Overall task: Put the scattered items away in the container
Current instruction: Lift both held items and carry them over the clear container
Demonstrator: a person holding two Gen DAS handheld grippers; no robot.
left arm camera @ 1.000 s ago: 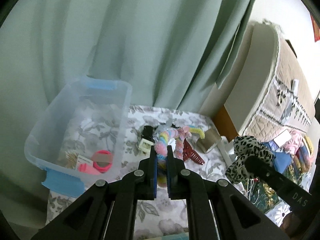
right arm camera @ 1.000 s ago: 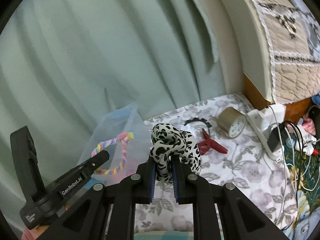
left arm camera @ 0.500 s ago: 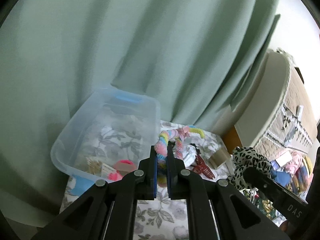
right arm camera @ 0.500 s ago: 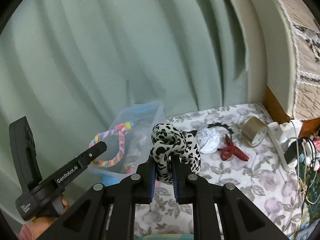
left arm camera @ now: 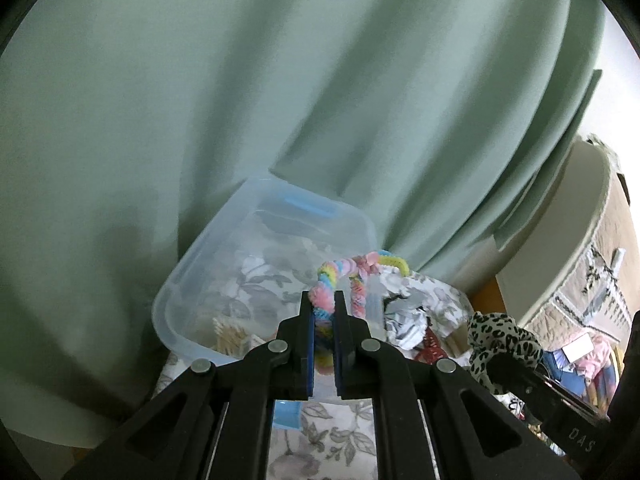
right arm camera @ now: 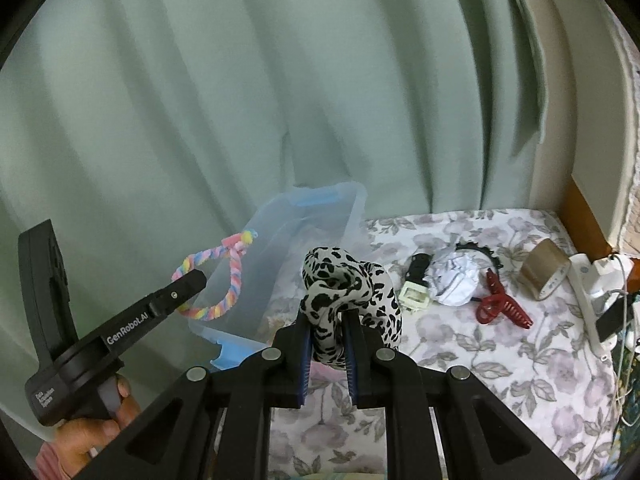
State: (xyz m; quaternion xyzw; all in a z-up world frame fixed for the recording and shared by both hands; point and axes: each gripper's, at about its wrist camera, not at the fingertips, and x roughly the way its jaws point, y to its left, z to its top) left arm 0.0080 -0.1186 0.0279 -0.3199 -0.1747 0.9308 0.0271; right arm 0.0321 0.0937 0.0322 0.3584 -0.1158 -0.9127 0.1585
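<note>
My left gripper (left arm camera: 323, 305) is shut on a pastel rainbow twisted hair loop (left arm camera: 352, 270) and holds it in the air near the clear plastic container with blue handles (left arm camera: 192, 276). In the right wrist view the loop (right arm camera: 224, 276) hangs beside the container (right arm camera: 320, 208). My right gripper (right arm camera: 325, 320) is shut on a leopard-print scrunchie (right arm camera: 348, 284), held above the floral cloth just right of the container. The scrunchie also shows in the left wrist view (left arm camera: 500, 340). The container holds cotton swabs (left arm camera: 230, 332).
On the floral cloth (right arm camera: 500, 360) lie a black-and-white clip (right arm camera: 416, 284), crumpled paper (right arm camera: 454, 280), a black toothed headband (right arm camera: 476, 250), a red claw clip (right arm camera: 500, 304) and a tape roll (right arm camera: 544, 268). A white power strip (right arm camera: 596, 300) lies at the right. A green curtain (right arm camera: 280, 80) hangs behind.
Both grippers have risen and drawn back with their items still held. The left gripper with the rainbow loop has shifted left toward the container.
</note>
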